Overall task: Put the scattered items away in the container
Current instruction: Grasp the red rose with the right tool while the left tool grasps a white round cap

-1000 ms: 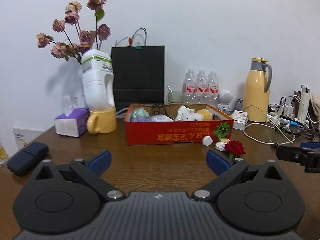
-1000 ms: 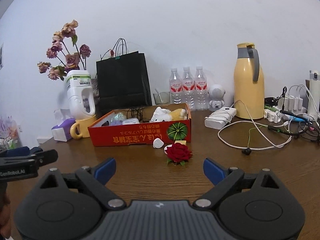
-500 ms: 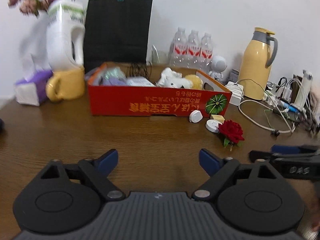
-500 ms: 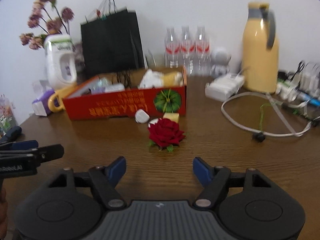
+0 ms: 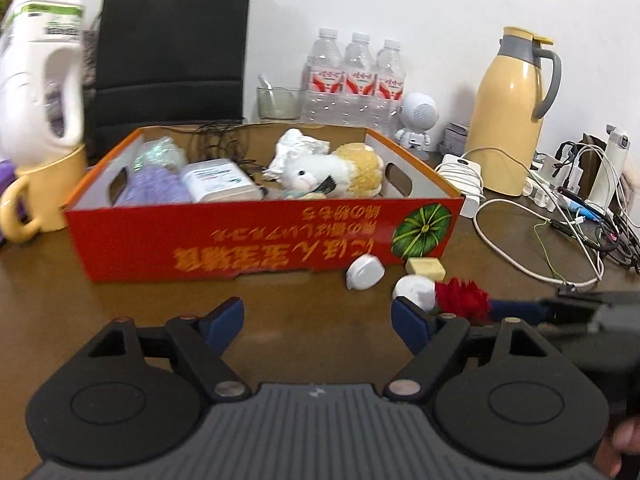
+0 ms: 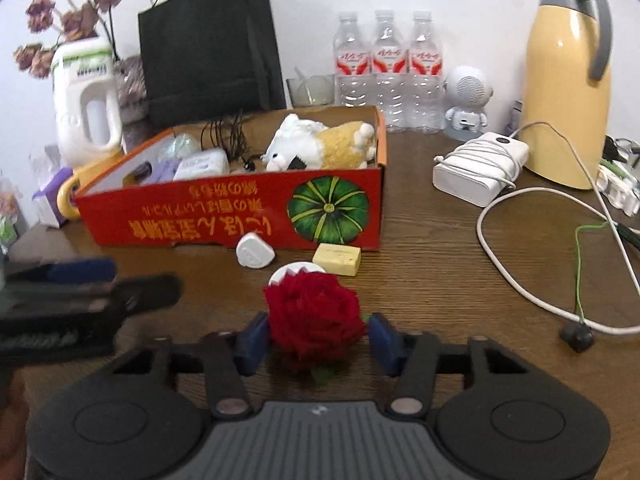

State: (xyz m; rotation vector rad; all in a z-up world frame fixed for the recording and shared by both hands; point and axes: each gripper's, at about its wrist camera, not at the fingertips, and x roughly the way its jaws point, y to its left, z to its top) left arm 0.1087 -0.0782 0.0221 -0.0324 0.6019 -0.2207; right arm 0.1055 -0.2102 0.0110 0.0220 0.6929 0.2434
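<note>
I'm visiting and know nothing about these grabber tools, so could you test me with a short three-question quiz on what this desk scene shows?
1. True or false: the red fabric rose lies inside the red cardboard box.
2. Which thing sits between the blue pads of the right gripper? A) the pale yellow rectangular block B) the red fabric rose C) the white plastic charger plug
3. Fill in: the jaws of the left gripper stand wide with only bare ____ between them.

Key
1. False: it lies on the brown wooden table, in front of the box.
2. B; the jaws have just been closing around it.
3. Table.
</note>
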